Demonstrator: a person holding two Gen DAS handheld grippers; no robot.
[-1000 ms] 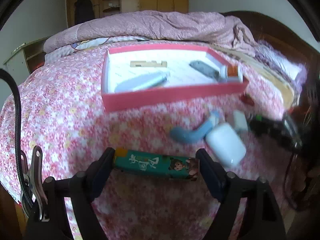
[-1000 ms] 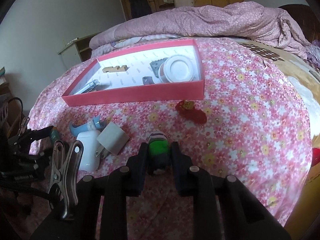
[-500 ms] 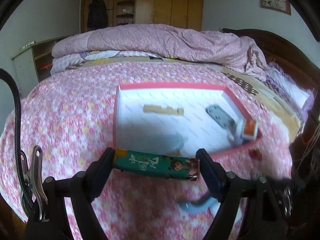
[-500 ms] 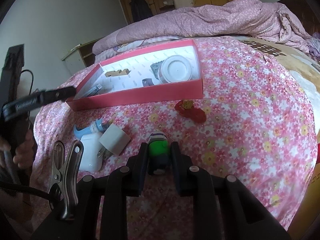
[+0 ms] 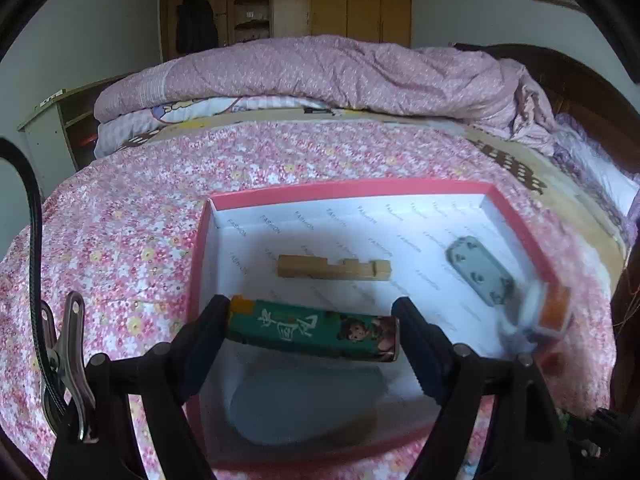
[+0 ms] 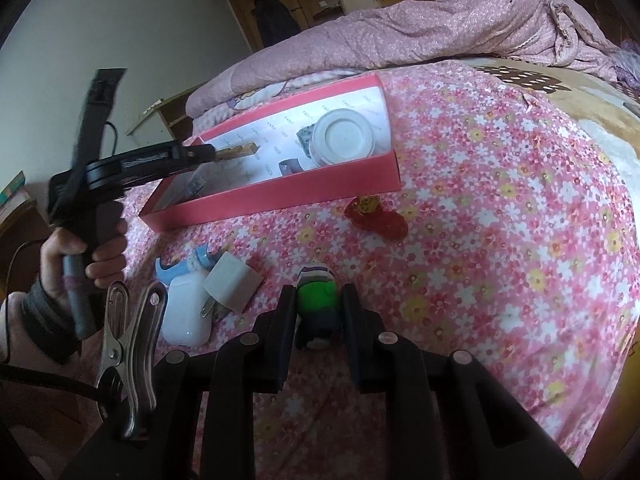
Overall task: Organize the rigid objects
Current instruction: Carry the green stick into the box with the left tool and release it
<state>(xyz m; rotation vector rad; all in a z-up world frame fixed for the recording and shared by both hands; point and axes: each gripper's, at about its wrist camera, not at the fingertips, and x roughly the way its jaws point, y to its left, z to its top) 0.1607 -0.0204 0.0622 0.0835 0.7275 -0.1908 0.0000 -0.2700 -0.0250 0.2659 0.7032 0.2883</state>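
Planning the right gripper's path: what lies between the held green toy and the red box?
In the right wrist view, only bare floral bedspread separates green toy and red box.

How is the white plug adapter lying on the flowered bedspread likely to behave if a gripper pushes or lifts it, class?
The white plug adapter looks like a hard, smooth plastic block, so it should stay stiff but may slip between pads. Its flat faces suggest it will slide, not roll. It leans against the white case with prongs underneath, so a push would probably tip it or nudge that case.

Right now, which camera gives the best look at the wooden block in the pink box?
The left wrist view: the wooden block lies whole and unobstructed in the pink box. The right wrist view shows only its end, behind the left gripper.
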